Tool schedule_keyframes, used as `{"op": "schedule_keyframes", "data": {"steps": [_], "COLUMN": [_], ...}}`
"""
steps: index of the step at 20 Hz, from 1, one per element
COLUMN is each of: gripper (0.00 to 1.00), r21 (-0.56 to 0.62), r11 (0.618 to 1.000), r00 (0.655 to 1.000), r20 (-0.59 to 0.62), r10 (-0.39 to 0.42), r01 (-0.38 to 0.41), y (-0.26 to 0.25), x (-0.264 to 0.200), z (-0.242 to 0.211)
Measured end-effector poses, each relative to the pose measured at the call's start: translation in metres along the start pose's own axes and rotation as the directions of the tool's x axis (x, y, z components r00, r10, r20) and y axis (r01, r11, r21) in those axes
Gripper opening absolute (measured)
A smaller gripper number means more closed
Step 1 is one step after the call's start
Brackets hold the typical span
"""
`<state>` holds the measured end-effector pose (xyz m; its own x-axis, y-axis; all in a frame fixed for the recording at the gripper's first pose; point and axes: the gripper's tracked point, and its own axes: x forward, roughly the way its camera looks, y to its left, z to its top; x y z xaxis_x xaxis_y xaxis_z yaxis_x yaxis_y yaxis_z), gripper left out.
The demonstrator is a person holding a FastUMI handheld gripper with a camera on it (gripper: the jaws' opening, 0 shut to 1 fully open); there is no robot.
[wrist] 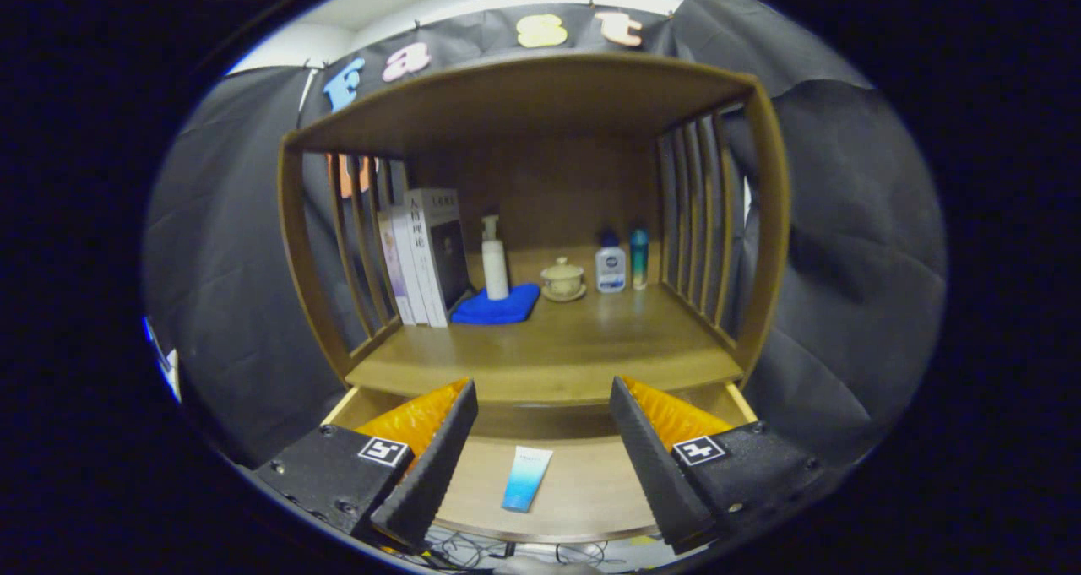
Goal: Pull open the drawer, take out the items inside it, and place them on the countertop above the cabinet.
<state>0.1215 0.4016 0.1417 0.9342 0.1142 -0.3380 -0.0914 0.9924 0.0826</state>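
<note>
Black cloth lines the booth wall behind and to both sides of a brown wooden cabinet point(540, 220), which has slatted sides and a flat top board. The countertop point(549, 347) inside the cabinet carries several things along its back half. At the left, a few books point(422, 258) stand upright against the slats. Just beside them a blue cloth point(497, 306) lies flat, and a white pump bottle point(494, 258) stands on its rear part. Near the middle sits a small lidded cup point(562, 278) on a saucer. To its right stand a small white bottle with a blue cap point(610, 264) and, just beside it, a slim teal bottle point(639, 258).

Below the countertop the drawer point(583, 499) is pulled out, its pale wooden floor in view. A blue-and-white tube point(526, 478) lies flat on the drawer floor, lengthwise front to back, not touching the drawer walls.

The gripper point(540, 457) hangs over the open drawer with its fingers spread wide and nothing held. The tube lies between the two fingers, a little nearer the left finger, touching neither. Some dark cables show under the drawer's front edge.
</note>
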Motion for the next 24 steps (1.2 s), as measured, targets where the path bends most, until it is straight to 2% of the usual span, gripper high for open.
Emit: {"op": "schedule_keyframes", "data": {"steps": [2, 5, 7, 11, 13, 19, 24], "gripper": [0.99, 0.99, 0.99, 0.99, 0.99, 0.99, 0.97], "r21": [0.002, -0.017, -0.036, -0.071, -0.087, -0.039, -0.043], "r11": [1.000, 1.000, 0.999, 0.997, 0.996, 0.998, 0.995], "r00": [0.997, 0.971, 0.931, 0.852, 0.816, 0.684, 0.639], "r20": [-0.076, -0.240, -0.364, -0.521, -0.575, -0.726, -0.764], "r10": [0.001, 0.002, -0.012, -0.041, -0.062, -0.067, -0.090], "r01": [-0.001, -0.006, -0.001, 0.004, 0.014, 0.056, 0.088], "y": [0.009, 0.023, 0.028, 0.030, 0.026, 0.024, 0.022], "x": [0.022, 0.051, 0.069, 0.081, 0.085, 0.084, 0.083], "z": [-0.006, -0.034, -0.060, -0.104, -0.122, -0.171, -0.171]}}
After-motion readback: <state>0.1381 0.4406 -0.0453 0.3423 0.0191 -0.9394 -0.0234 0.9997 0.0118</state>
